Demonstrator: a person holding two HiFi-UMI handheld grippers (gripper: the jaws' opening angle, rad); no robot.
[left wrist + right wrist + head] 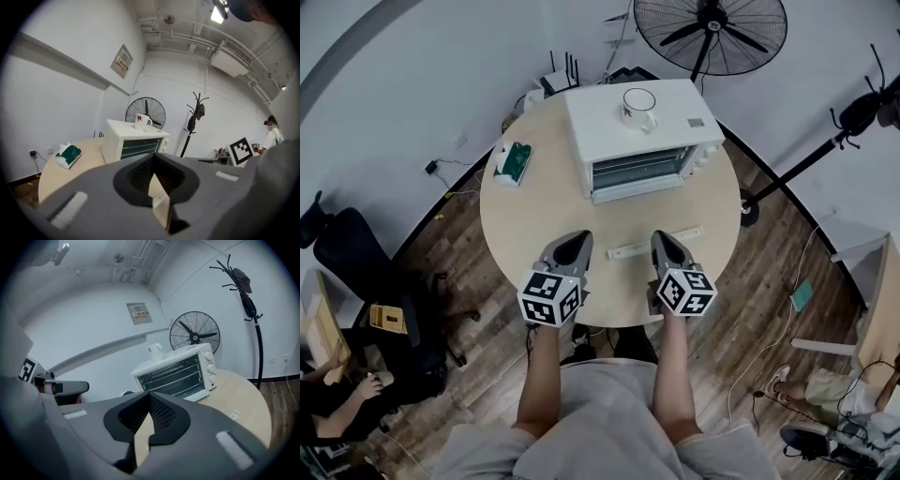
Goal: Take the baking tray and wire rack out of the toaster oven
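A white toaster oven [637, 141] stands at the far side of the round wooden table [530, 220], and its glass door is closed. Horizontal rack bars show dimly behind the glass of the oven [176, 373]; I cannot make out the baking tray. My left gripper [578, 238] and right gripper [664, 236] hover side by side over the table's near edge, both pointing at the oven and well short of it. The jaws of the left gripper [153, 157] meet at the tips, with nothing between them. Likewise the right gripper [149, 397] is shut and empty.
A white mug [638, 106] sits on top of the oven. A green tissue pack [513, 162] lies at the table's left and a white strip [654, 242] between the grippers and the oven. A floor fan [710, 33], a coat stand [248, 310] and an office chair [356, 262] surround the table.
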